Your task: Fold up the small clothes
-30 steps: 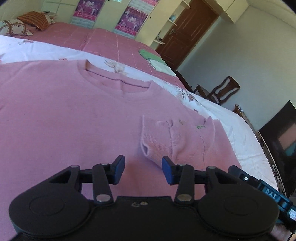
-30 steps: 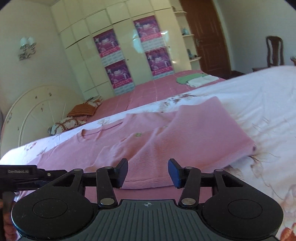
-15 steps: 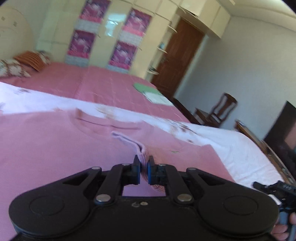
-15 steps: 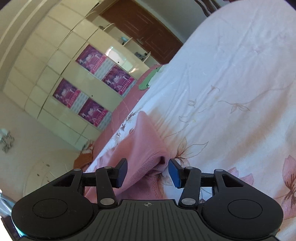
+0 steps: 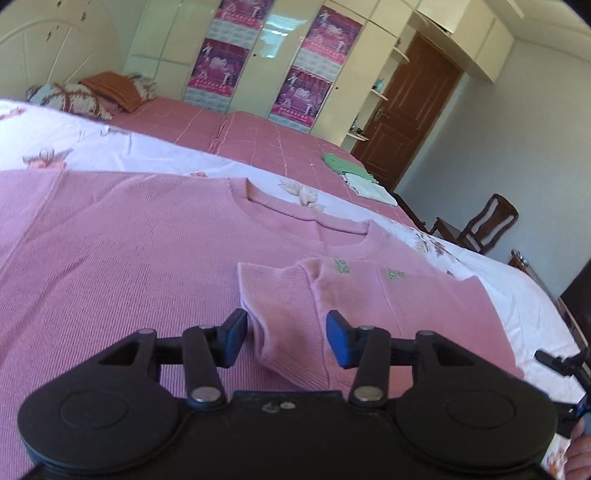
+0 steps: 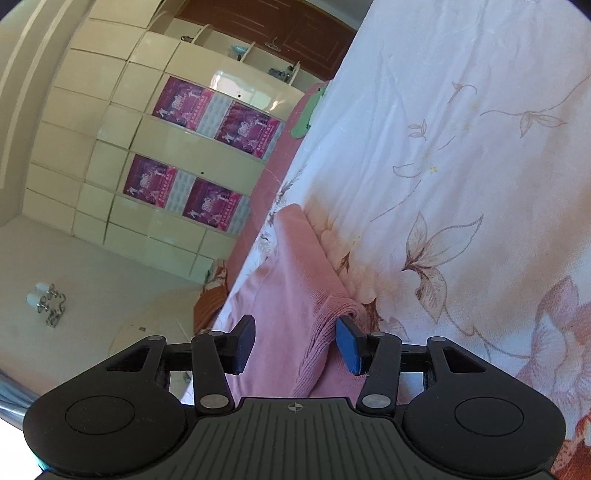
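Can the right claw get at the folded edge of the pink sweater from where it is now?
Probably yes. The right claw stands open with the folded edge of the pink sweater already between its fingers, one pad close beside the fold. Nothing else on the floral sheet blocks it.

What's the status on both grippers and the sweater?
Left gripper open, just released, folded sleeve between jaws. Right gripper open around pink sweater edge. Nothing in the way.

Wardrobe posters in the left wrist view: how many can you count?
4, in two stacked pairs on the wardrobe doors: upper left, lower left, upper right, lower right. The upper left one is cut by the frame edge.
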A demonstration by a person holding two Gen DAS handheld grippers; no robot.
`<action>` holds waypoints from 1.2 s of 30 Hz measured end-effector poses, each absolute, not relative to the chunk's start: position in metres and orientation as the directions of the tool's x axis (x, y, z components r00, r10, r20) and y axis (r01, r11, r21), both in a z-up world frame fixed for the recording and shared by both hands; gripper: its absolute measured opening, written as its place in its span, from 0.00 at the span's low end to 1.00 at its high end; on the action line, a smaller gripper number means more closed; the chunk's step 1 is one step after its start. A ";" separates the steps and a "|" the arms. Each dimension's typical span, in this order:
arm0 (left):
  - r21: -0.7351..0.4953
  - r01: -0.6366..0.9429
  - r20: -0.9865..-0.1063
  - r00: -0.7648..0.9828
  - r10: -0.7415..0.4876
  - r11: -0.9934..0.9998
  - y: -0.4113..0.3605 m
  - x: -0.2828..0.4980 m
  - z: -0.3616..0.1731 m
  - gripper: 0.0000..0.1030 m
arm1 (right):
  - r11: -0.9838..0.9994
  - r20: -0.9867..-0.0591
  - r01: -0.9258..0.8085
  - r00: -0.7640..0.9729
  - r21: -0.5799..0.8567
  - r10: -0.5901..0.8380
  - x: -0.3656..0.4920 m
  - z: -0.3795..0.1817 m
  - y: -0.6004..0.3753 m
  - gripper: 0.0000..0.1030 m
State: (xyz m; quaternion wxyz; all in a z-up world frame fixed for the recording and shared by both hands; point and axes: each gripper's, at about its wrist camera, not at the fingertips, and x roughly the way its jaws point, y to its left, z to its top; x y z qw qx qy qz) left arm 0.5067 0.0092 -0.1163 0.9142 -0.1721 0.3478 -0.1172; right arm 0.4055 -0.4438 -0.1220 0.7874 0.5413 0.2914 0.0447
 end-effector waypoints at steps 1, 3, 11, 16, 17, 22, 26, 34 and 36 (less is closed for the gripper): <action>-0.409 0.084 -0.607 0.719 -0.340 0.909 0.012 0.511 -0.120 0.41 | 0.424 -0.428 0.256 0.817 0.869 0.385 0.408 -0.122 -0.444 0.47; -0.426 0.065 -0.621 0.704 -0.343 0.903 0.014 0.522 -0.125 0.37 | 0.450 -0.446 0.258 0.808 0.855 0.385 0.412 -0.122 -0.444 0.47; -0.361 0.111 -0.546 0.779 -0.307 0.926 0.012 0.520 -0.110 0.04 | 0.617 -0.545 0.277 0.783 0.737 0.300 0.394 -0.112 -0.441 0.01; -0.326 0.082 -0.569 0.779 -0.264 0.942 0.014 0.526 -0.117 0.54 | 0.737 -0.525 0.183 0.810 0.651 0.263 0.400 -0.085 -0.449 0.54; -0.328 0.081 -0.575 0.774 -0.266 0.941 0.014 0.529 -0.118 0.52 | 0.754 -0.522 0.164 0.811 0.636 0.265 0.411 -0.083 -0.448 0.54; -0.321 0.112 -0.621 0.724 -0.298 0.940 0.005 0.546 -0.128 0.28 | 0.803 -0.540 0.080 0.779 0.590 0.320 0.478 -0.091 -0.436 0.52; -0.303 0.133 -0.593 0.749 -0.296 0.944 -0.002 0.545 -0.126 0.06 | 0.809 -0.572 0.048 0.732 0.585 0.370 0.513 -0.106 -0.426 0.39; -0.265 0.153 -0.605 0.743 -0.287 0.952 -0.004 0.555 -0.124 0.07 | 0.871 -0.628 0.019 0.700 0.492 0.339 0.520 -0.116 -0.416 0.03; -0.254 0.161 -0.614 0.735 -0.287 0.954 -0.004 0.551 -0.127 0.12 | 0.865 -0.621 0.029 0.709 0.500 0.335 0.514 -0.114 -0.419 0.10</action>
